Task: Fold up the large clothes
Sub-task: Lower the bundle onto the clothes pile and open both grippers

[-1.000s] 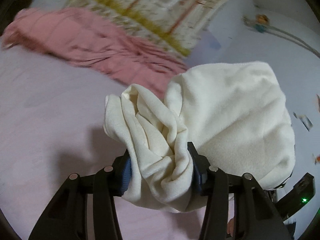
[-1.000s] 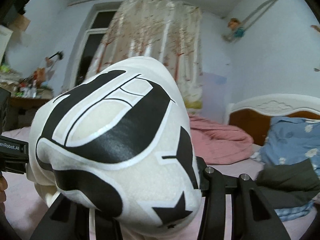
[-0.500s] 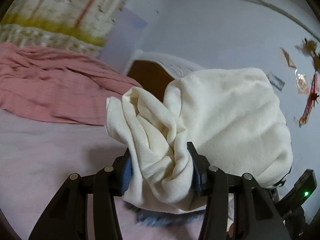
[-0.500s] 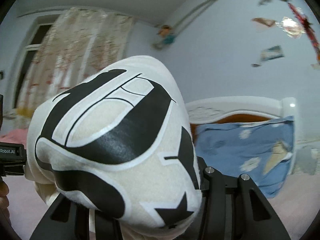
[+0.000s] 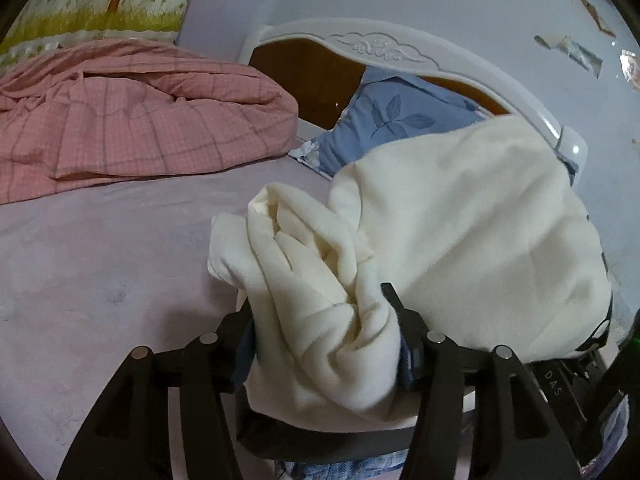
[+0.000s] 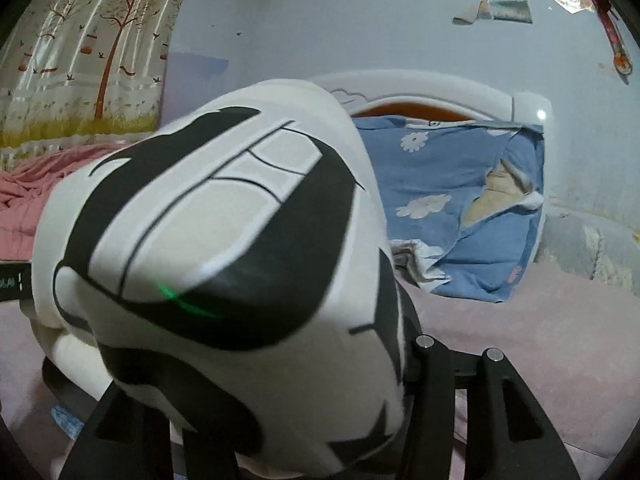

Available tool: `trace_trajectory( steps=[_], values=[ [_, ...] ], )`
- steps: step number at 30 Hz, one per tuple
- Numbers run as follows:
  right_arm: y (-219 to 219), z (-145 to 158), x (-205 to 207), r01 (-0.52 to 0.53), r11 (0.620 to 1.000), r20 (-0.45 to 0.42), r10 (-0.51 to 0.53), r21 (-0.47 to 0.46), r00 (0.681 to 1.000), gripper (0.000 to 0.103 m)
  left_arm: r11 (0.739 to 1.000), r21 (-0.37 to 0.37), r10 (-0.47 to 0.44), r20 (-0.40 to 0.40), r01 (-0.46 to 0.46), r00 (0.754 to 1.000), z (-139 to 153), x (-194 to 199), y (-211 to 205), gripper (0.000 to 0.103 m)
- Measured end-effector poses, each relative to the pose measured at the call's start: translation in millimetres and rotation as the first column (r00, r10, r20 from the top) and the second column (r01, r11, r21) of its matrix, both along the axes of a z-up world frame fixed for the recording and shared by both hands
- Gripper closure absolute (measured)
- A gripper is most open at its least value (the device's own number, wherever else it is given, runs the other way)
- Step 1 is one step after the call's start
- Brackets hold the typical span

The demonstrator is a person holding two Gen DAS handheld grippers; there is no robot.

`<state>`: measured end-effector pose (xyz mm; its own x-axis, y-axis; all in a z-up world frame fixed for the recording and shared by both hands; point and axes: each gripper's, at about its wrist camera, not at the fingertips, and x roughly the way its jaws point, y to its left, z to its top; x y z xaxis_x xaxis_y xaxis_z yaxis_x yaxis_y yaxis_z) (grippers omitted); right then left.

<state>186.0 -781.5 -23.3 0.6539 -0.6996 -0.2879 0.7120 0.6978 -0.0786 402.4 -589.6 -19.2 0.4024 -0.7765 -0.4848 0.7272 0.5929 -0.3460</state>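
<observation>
With the cream garment (image 5: pixel 460 220) bunched between both hand-held grippers (image 5: pixel 320 336) (image 6: pixel 256 380) above the bed (image 5: pixel 100 260), whose jaws have just been widening, it could be dropped unevenly and its fold lost.

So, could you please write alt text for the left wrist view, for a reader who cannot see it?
A bunched cream garment sits between the fingers of the left claw, whose jaws have just been opening, above a lilac bed sheet. Behind lie a pink checked quilt, a blue pillow and a white headboard.
</observation>
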Motion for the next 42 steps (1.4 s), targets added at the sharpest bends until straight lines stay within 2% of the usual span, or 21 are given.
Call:
trace_trajectory(
  steps=[1, 2, 3, 5, 6, 8, 10, 13, 17, 20, 21, 23, 26, 28, 29, 31, 32, 34, 37, 39, 42],
  values=[
    [4.7, -2.1, -2.3, 0.009, 1.000, 0.016, -0.010, 0.018, 1.000, 0.038, 1.000, -0.011, 0.008, 0.013, -0.008, 1.000, 0.4, -2.7, 1.7, 0.039],
    [1.1, -2.9, -7.8, 0.021, 0.999, 0.029, -0.022, 0.032, 0.999, 0.030, 0.999, -0.013, 0.030, 0.039, -0.029, 0.999, 0.4, -8.2, 0.8, 0.028],
    [-2.3, -3.6, -13.6, 0.031, 0.998, 0.038, -0.033, 0.046, 0.999, 0.022, 0.998, -0.003, 0.058, 0.079, -0.058, 0.995, 2.0, -11.8, 0.7, 0.023],
    [3.2, -1.3, -16.1, 0.034, 0.998, 0.045, -0.037, 0.061, 0.998, 0.017, 0.998, -0.011, 0.068, 0.116, -0.067, 0.991, 4.2, -15.9, 3.9, 0.015],
    [6.6, -2.1, -21.0, 0.033, 0.998, 0.048, -0.036, 0.057, 0.998, 0.015, 0.997, -0.025, 0.079, 0.124, -0.076, 0.989, 5.4, -15.2, 7.6, 0.012],
    [18.1, -0.8, -26.9, 0.040, 0.999, 0.056, -0.042, 0.036, 0.998, 0.011, 0.991, -0.073, 0.118, 0.135, -0.109, 0.984, 7.3, -14.7, 20.2, 0.001],
    [30.6, 1.7, -29.8, 0.050, 0.999, 0.050, -0.050, -0.007, 0.997, 0.000, 0.982, -0.149, 0.138, 0.152, -0.115, 0.979, 11.9, -19.4, 38.6, 0.000],
    [46.1, 6.9, -30.8, 0.068, 0.994, 0.053, -0.064, -0.080, 0.997, 0.000, 0.975, -0.192, 0.157, 0.245, -0.110, 0.957, 28.3, -35.1, 57.7, 0.000],
    [67.9, 18.9, -44.5, 0.030, 0.996, 0.117, -0.019, -0.090, 0.993, 0.000, 0.976, -0.188, 0.178, 0.392, -0.111, 0.903, 48.4, -65.3, 74.7, 0.000],
    [90.8, 26.3, -55.6, 0.028, 0.992, 0.172, -0.006, -0.125, 0.985, 0.000, 0.971, -0.199, 0.218, 0.503, -0.134, 0.836, 52.2, -88.3, 90.9, 0.000],
    [99.8, 28.8, -59.9, 0.021, 0.991, 0.204, 0.007, -0.133, 0.979, 0.000, 0.968, -0.203, 0.234, 0.542, -0.144, 0.807, 51.9, -95.3, 97.8, 0.000],
    [110.3, 32.4, -63.3, -0.014, 0.992, 0.242, 0.044, -0.126, 0.969, 0.000, 0.964, -0.216, 0.256, 0.585, -0.156, 0.769, 49.4, -105.1, 112.5, 0.000],
    [127.6, 28.1, -64.4, -0.093, 0.992, 0.303, 0.113, -0.080, 0.946, 0.000, 0.959, -0.229, 0.278, 0.626, -0.169, 0.729, 38.3, -112.6, 135.9, 0.000],
    [136.3, 17.7, -56.4, -0.114, 0.992, 0.305, 0.126, -0.057, 0.944, 0.000, 0.956, -0.222, 0.291, 0.657, -0.190, 0.696, 23.4, -114.1, 149.1, 0.000],
    [140.8, 10.1, -50.2, -0.115, 0.992, 0.293, 0.123, -0.046, 0.948, 0.000, 0.951, -0.233, 0.309, 0.657, -0.204, 0.687, 15.2, -113.8, 155.4, 0.000],
    [148.0, -3.5, -40.1, -0.102, 0.994, 0.265, 0.110, -0.045, 0.958, 0.000, 0.926, -0.302, 0.371, 0.626, -0.225, 0.686, -6.4, -107.2, 168.9, 0.000],
    [152.8, -8.8, -35.0, -0.089, 0.994, 0.242, 0.101, -0.059, 0.965, 0.000, 0.923, -0.301, 0.379, 0.618, -0.238, 0.689, -12.8, -103.2, 166.6, 0.000],
    [158.8, -11.8, -28.2, -0.087, 0.993, 0.203, 0.103, -0.083, 0.974, 0.000, 0.949, -0.205, 0.315, 0.587, -0.239, 0.746, -19.9, -85.5, 149.4, 0.000],
    [164.9, -18.6, -33.5, -0.027, 0.994, 0.220, 0.050, -0.106, 0.974, 0.000, 0.949, -0.193, 0.316, 0.552, -0.250, 0.772, -24.7, -74.1, 148.3, 0.000],
    [162.7, -20.3, -39.7, -0.008, 0.996, 0.248, 0.031, -0.093, 0.968, 0.000, 0.944, -0.207, 0.329, 0.546, -0.256, 0.771, -23.6, -72.3, 151.5, 0.000],
    [161.5, -21.3, -40.7, -0.007, 0.997, 0.248, 0.026, -0.079, 0.969, 0.000, 0.944, -0.212, 0.329, 0.578, -0.252, 0.747, -21.9, -79.1, 149.7, 0.000]
  ],
)
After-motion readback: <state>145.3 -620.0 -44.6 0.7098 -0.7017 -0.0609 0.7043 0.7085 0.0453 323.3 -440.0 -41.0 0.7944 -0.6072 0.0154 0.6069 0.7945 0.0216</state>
